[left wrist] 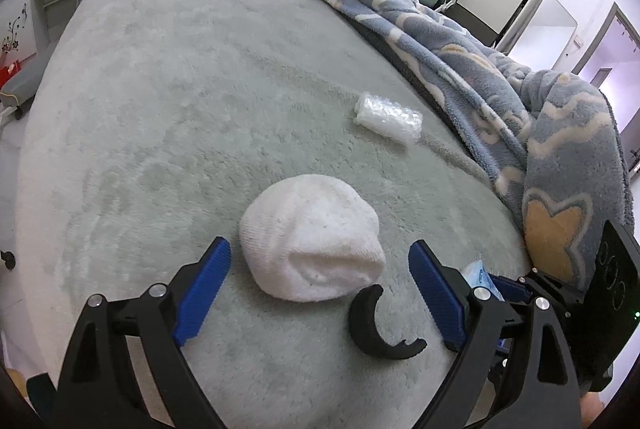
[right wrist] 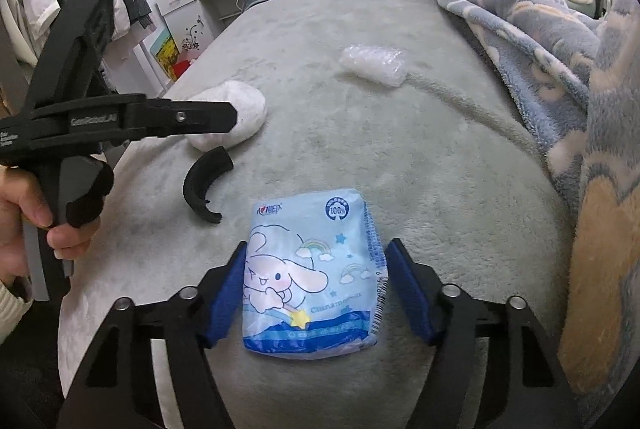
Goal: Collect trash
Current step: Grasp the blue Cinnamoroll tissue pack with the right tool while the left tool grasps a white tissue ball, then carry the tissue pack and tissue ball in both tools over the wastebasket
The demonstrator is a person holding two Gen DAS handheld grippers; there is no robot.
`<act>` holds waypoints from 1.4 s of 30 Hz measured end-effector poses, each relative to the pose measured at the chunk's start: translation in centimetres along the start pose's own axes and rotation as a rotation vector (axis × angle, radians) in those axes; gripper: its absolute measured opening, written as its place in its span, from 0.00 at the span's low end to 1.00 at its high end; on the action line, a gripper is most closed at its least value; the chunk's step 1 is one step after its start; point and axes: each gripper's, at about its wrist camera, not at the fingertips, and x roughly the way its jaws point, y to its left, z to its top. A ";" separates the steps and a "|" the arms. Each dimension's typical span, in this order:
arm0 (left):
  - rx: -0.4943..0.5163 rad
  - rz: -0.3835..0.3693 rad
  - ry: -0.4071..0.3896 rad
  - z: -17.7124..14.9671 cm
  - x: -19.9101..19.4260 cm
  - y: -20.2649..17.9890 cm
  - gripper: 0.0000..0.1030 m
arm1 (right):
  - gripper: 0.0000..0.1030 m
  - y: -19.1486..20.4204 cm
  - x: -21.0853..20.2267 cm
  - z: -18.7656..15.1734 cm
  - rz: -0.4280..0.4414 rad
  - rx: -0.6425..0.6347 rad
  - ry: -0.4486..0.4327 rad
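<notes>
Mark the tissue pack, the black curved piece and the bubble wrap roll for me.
tissue pack (right wrist: 312,277): right wrist view, middle of its printed front.
black curved piece (left wrist: 370,329): left wrist view, thick part of the arc.
bubble wrap roll (left wrist: 389,121): left wrist view, middle of the roll.

on the pale green plush bed cover (left wrist: 160,101) i've got four items. rolled white sock (left wrist: 312,237) sits nearest my left gripper (left wrist: 320,285), between its fingers but not touched. black curved plastic piece (left wrist: 376,329) lies just right of the sock, in front of it. light blue cartoon tissue pack (right wrist: 312,277) is right of that, between the fingers of my right gripper (right wrist: 316,289); contact with the pads unclear. clear crumpled bubble wrap roll (right wrist: 372,65) lies further back, well apart. blue cloud-pattern fleece blanket (right wrist: 520,21) is heaped along the bed's right side and far end.
</notes>
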 end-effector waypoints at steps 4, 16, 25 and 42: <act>0.007 0.016 -0.008 -0.1 0.4 -0.3 0.90 | 0.57 0.4 -0.3 -0.2 0.002 -0.028 -0.001; 0.045 0.052 -0.037 0.0 1.1 -1.0 0.72 | 0.51 0.4 -1.5 -0.2 0.035 -0.023 -0.016; 0.087 0.047 -0.046 -0.3 0.2 -1.2 0.55 | 0.51 1.2 -2.5 0.3 0.031 -0.003 -0.029; 0.107 0.013 -0.078 -2.0 -5.4 -0.9 0.55 | 0.51 3.3 -4.1 -0.8 -0.010 0.047 -0.065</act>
